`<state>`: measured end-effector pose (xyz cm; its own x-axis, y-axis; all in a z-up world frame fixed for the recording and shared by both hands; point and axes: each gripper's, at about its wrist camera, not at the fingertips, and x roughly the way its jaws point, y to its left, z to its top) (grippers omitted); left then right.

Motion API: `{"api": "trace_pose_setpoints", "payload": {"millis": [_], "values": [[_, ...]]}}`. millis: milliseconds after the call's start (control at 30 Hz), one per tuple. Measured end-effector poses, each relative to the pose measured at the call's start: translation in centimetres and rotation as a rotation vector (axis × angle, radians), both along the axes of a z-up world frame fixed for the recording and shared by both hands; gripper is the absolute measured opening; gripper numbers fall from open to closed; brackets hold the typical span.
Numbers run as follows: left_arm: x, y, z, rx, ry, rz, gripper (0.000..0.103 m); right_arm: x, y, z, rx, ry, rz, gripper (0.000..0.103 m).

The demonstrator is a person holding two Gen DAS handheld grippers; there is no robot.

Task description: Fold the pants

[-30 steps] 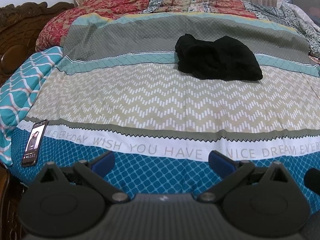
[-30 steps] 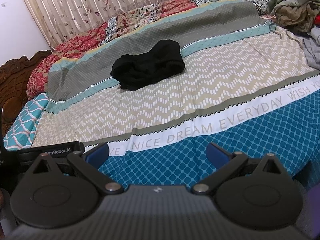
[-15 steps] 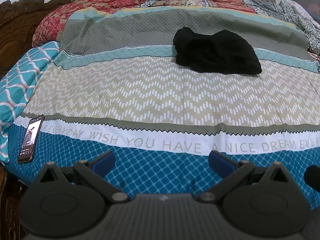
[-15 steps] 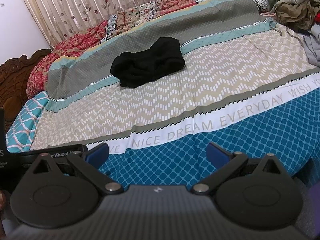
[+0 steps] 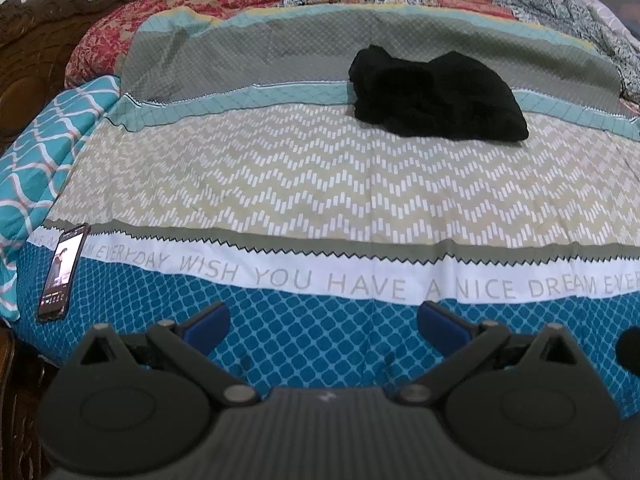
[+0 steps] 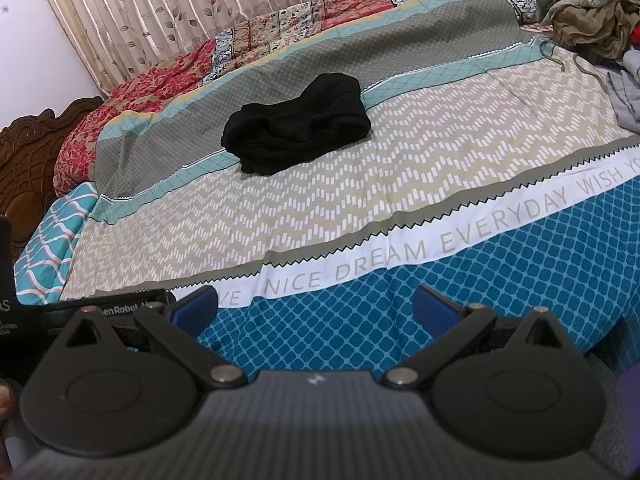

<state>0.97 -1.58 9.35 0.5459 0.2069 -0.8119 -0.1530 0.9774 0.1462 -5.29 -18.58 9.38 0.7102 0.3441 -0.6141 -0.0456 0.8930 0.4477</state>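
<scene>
The step in hand looks like the reach toward the black pants (image 5: 436,96), which lie in a crumpled heap on the bedspread (image 5: 320,184), so nothing of the fold itself appears begun. To do it well, I would judge that the heap first needs opening out flat: each gripper should go for a separate edge of the cloth, ideally the waistband or a leg end, rather than pinching the thick middle where several layers would come up together. Which part of the heap is waistband and which is leg cannot be told, since the black cloth shows little detail. The left gripper (image 5: 323,317) has its jaws spread wide with nothing between them, and the right gripper (image 6: 314,305) likewise stands wide and empty. Taking the white lettered band (image 5: 360,280) of the bedspread as the landmark, both grippers hover on the near side of it, over the blue lattice print, while the pants rest well beyond it, past the beige zigzag zone, straddling the teal stripe and the grey panel. The pants are well apart from both sets of jaws. A phone (image 5: 62,272) lies at the left end of that band, clear of the reach.
</scene>
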Motion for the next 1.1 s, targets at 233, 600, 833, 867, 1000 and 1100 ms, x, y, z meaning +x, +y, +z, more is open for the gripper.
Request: {"api": "trace_pose_setpoints", "payload": {"millis": [233,600,833,867,1000,1100], "values": [[-0.05,-0.28,-0.04,0.009,-0.005,-0.013,0.103,0.03,0.06,-0.04,0.001,0.003,0.001,0.103],[0.03,-0.18,-0.22,0.019,-0.003,-0.009,0.103,0.17,-0.18,-0.37,0.007,0.01,-0.001,0.103],[-0.01,-0.22,-0.39,0.021,0.001,-0.016,0.103,0.22,-0.19,-0.38,0.009,0.014,-0.001,0.103],[-0.02,-0.22,-0.42,0.022,0.002,-0.017,0.103,0.22,-0.17,-0.4,0.01,0.014,-0.001,0.103],[-0.16,-0.19,-0.24,0.019,-0.015,-0.022,0.103,0.17,-0.11,-0.45,0.011,0.015,-0.003,0.103],[-0.43,0.02,0.38,0.007,-0.052,-0.017,0.103,0.15,-0.13,-0.51,0.012,0.016,-0.004,0.103]]}}
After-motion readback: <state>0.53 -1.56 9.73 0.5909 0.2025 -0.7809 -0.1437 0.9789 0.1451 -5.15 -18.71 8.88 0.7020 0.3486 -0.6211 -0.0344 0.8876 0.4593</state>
